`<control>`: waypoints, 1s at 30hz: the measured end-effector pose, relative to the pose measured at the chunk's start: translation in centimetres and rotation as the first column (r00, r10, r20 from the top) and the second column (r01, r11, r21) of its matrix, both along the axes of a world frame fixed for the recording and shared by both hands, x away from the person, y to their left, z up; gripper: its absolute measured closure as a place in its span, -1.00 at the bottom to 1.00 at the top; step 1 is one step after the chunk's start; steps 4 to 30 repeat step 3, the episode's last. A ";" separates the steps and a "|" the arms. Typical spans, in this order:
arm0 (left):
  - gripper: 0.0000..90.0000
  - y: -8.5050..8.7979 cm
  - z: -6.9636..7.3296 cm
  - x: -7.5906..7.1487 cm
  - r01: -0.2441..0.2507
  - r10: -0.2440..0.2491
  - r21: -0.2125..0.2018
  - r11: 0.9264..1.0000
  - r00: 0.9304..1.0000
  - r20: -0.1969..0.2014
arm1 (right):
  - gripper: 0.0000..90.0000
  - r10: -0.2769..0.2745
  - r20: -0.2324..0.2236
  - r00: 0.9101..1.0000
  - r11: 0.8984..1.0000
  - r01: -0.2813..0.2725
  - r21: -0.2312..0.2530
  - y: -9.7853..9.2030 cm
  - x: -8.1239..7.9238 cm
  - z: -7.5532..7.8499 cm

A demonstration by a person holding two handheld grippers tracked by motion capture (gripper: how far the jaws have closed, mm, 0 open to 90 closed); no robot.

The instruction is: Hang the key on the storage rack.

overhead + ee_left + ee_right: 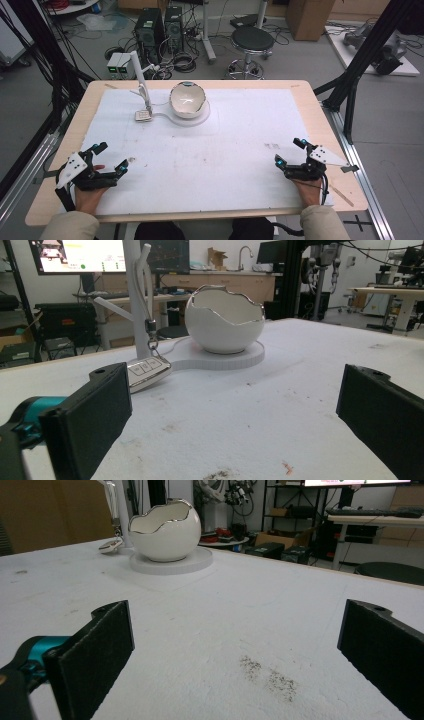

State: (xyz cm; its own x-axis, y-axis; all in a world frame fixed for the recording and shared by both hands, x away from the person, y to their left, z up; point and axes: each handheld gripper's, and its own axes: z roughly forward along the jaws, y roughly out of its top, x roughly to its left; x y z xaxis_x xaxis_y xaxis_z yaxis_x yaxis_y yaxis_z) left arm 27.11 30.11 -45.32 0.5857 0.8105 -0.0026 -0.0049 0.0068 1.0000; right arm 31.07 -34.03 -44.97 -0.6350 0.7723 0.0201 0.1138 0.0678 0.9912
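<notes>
A white egg-shaped bowl [187,100] with a jagged silver rim sits on a round white base [200,118] at the table's far middle. It also shows in the left gripper view, bowl [225,320], and the right gripper view, bowl [166,530]. A white branched stand [140,80] rises to its left, with a car key fob [143,116] hanging from it by a ring and resting on the table, fob [147,372]. My left gripper [111,157] rests open near the front left. My right gripper [289,152] rests open near the front right. Both hold nothing.
A white sheet [200,150] covers the wooden table [320,125], with dark specks [267,677] on it near my right gripper. Beyond the table stand a black stool [252,40], computer towers [160,27] and cables on the floor.
</notes>
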 end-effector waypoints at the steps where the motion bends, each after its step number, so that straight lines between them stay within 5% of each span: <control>1: -0.96 0.0 0.0 0.0 -0.001 0.001 0.001 1.000 1.000 0.002 | -0.99 -0.003 -0.001 1.000 1.000 0.003 -0.001 0.0 0.0 0.0; 30: -0.96 0.0 0.0 -0.2 -0.007 0.008 -0.003 1.000 1.000 0.016 | -0.99 -0.004 0.001 1.000 1.000 0.004 0.000 0.1 0.0 0.0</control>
